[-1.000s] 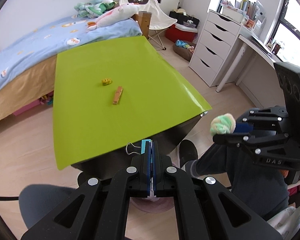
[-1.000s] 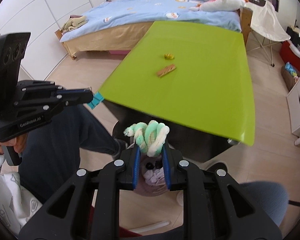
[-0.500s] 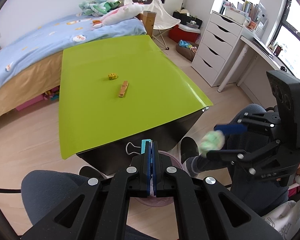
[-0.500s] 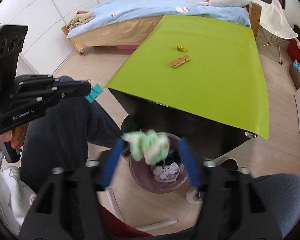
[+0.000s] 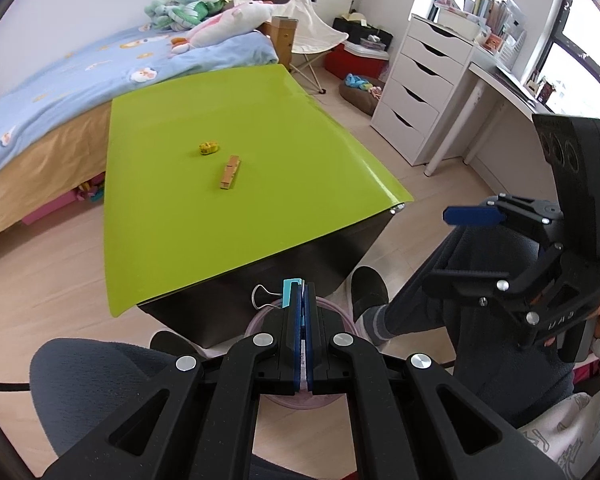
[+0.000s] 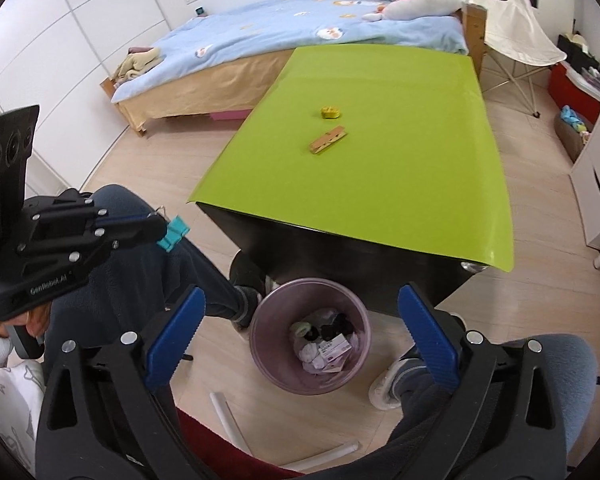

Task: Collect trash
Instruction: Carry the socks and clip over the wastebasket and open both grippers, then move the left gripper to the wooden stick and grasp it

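My left gripper (image 5: 303, 292) is shut on a teal binder clip (image 5: 290, 286), whose wire loop sticks out to the left; the right wrist view also shows that clip (image 6: 174, 233) at the left gripper's tip. My right gripper (image 6: 300, 296) hangs over a purple bin (image 6: 260, 344) on the floor, its jaws opening with nothing between them. A green-and-white soft ball (image 6: 302, 327) lies in the bin among paper scraps. On the green table (image 6: 380, 208) lie a wooden clothespin (image 6: 328, 141) and a small yellow thing (image 6: 329, 112).
The bin stands against the table's black front side, between a person's legs (image 6: 204, 280) and feet. A white tube (image 6: 228, 416) lies on the floor nearby. A bed (image 5: 60, 92) is behind the table and white drawers (image 5: 420, 92) stand to the right.
The right gripper's jaws have spread wide and the green-and-white ball has dropped out of them into the bin. The left gripper has stayed shut on the clip.
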The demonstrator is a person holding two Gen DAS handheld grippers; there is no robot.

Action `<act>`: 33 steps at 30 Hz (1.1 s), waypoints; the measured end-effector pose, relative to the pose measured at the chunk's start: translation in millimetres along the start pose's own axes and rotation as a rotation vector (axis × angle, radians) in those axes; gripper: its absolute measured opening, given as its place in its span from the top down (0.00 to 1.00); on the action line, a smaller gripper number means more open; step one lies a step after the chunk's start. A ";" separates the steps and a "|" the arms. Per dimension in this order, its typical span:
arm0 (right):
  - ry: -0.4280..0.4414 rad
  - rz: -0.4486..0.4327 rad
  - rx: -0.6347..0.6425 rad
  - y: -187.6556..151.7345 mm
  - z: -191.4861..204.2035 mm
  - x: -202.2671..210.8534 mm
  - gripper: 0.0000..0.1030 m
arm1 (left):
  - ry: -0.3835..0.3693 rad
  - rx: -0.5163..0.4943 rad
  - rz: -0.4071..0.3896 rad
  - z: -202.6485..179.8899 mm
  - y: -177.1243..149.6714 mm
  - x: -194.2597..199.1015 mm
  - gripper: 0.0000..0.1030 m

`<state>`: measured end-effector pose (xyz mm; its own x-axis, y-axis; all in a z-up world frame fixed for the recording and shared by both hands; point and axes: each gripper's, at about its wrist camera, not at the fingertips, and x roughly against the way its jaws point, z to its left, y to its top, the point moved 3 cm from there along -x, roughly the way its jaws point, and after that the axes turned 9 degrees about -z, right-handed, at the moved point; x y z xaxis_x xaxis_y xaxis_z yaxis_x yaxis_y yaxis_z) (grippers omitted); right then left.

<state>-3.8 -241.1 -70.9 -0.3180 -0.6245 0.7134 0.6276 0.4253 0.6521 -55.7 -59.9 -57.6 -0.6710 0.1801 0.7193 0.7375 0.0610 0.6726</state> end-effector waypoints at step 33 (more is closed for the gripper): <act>-0.063 -0.032 -0.083 4.3 -24.2 10.8 0.03 | 0.034 0.000 0.005 -0.1 1.9 -13.7 0.07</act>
<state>12.7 -261.8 -66.6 -0.3816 -0.5934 0.7087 0.6719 0.3484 0.6536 -45.1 -62.4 -66.2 -0.6695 0.1471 0.7281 0.7408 0.0603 0.6690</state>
